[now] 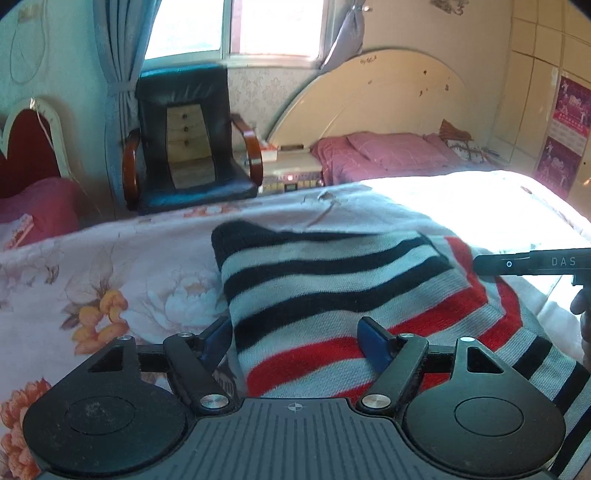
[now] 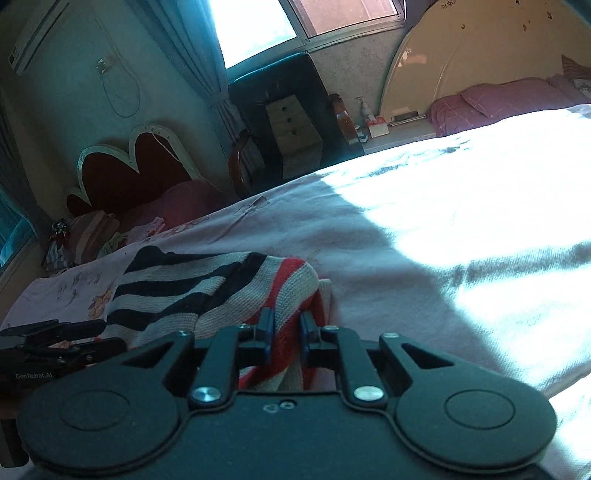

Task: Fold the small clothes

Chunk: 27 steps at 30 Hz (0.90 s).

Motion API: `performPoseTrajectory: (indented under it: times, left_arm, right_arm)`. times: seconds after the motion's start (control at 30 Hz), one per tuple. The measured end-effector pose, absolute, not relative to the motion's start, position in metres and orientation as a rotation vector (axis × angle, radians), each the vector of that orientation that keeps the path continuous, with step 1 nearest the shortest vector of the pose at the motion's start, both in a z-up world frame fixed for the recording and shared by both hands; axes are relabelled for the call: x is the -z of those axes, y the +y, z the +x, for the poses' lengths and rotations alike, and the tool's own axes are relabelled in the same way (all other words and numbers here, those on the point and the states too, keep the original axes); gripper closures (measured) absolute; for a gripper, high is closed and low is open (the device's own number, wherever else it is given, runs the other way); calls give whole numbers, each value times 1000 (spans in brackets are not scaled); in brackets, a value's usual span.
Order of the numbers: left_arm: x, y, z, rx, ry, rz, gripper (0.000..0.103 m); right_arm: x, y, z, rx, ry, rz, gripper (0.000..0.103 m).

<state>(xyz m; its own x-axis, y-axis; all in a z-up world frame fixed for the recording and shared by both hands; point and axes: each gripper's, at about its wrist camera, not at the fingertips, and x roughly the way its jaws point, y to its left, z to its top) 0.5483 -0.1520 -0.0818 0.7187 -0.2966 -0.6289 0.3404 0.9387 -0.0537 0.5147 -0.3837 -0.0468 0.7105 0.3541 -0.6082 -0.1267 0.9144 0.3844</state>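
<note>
At the far left of the left wrist view a red heart-shaped headboard [image 1: 26, 147] stands against the wall, with a dark pink pillow [image 1: 40, 206] below it. To its right a black leather armchair [image 1: 188, 136] with wooden arms sits under the window [image 1: 236, 26], and further right a cream arched headboard [image 1: 373, 92] rises behind pink bedding [image 1: 388, 153].

Across the near half lies the floral bedspread [image 1: 110, 295], sunlit white at its far right. On it, centre to right, rests the striped knit sweater [image 1: 332, 288], black and white bands at the far end, red and white nearer, partly folded with an upper layer overlapping the lower.

The left gripper [image 1: 295, 343] hangs low over the sweater's near left edge, its blue-tipped fingers spread wide apart, one beside the edge over the bedspread, the other over the red stripes; contact with the fabric cannot be judged.

In the right wrist view the right gripper [image 2: 287, 334] sits at the sweater's near right edge, its fingers drawn nearly together with a fold of red and white knit between them, apparently pinched. The left gripper's body shows at that view's left edge.
</note>
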Motion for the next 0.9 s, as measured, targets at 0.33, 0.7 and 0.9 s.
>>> performPoseTrajectory:
  times: [0.33, 0.7, 0.9]
  left_arm:
    - [87, -193, 592, 485, 760, 41, 28]
    - [98, -191, 585, 482, 765, 78, 28]
    - [74, -180, 562, 447, 715, 81, 28]
  right_arm:
    - [23, -335, 526, -325, 690, 107, 81]
    - [37, -315, 523, -277, 732, 9, 80]
    - [15, -316, 510, -276, 724, 8, 71]
